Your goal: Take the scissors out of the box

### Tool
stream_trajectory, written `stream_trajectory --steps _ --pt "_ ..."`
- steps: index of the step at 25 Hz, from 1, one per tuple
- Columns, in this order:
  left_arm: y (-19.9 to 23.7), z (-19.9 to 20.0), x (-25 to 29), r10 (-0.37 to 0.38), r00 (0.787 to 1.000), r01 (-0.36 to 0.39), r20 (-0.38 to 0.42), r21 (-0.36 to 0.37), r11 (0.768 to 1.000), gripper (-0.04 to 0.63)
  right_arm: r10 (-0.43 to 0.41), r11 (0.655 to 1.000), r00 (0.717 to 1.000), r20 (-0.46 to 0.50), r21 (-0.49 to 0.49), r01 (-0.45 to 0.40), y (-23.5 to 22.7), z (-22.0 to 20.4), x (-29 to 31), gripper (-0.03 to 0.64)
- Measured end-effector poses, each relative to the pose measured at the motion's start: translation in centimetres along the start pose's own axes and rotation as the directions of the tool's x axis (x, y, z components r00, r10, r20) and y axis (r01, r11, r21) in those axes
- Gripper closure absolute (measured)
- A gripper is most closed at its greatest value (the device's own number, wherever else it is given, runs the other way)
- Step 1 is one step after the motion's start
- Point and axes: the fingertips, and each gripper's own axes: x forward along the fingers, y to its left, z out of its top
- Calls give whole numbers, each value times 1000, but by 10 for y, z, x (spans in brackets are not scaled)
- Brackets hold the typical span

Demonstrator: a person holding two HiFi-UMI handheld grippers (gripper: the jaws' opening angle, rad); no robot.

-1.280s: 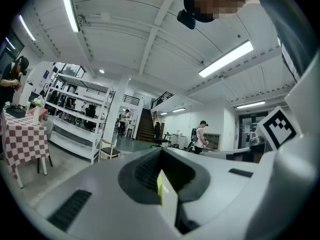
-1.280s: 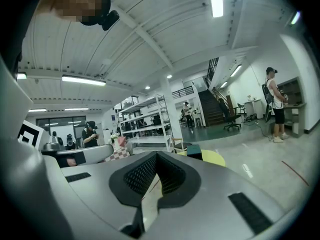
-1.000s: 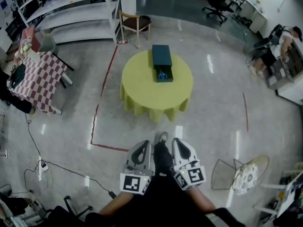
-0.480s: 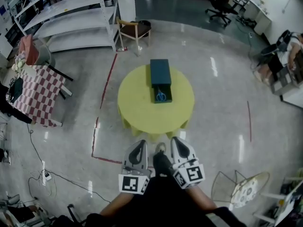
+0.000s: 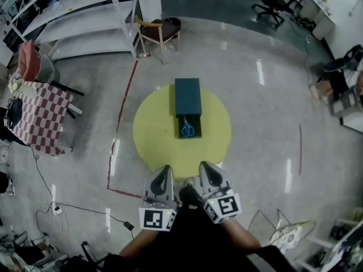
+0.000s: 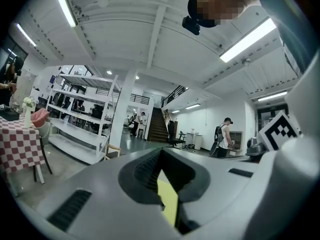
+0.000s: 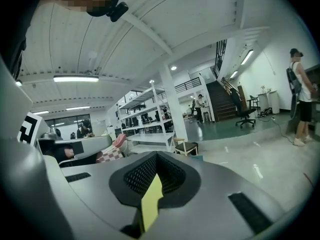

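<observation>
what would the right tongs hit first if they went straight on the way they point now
Probably the near edge of the yellow table, just ahead of the shut right tongs; height is unclear, so they might instead pass over toward the box.

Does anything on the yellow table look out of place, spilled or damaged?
Nothing stands out. The dark box lies straight on the yellow table, its near end open, with the blue scissors lying inside. Nothing is spilled.
</observation>
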Motion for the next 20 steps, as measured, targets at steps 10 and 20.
stream_trajectory --steps 10,20 --pt "28 -7 70 -69 997 69 -43 7 998 595 -81 996 991 -105 31 85 -44 -32 77 618" --pt "72 4 130 -186 979 188 -80 17 982 595 -164 984 972 -167 38 172 -57 -47 135 618"
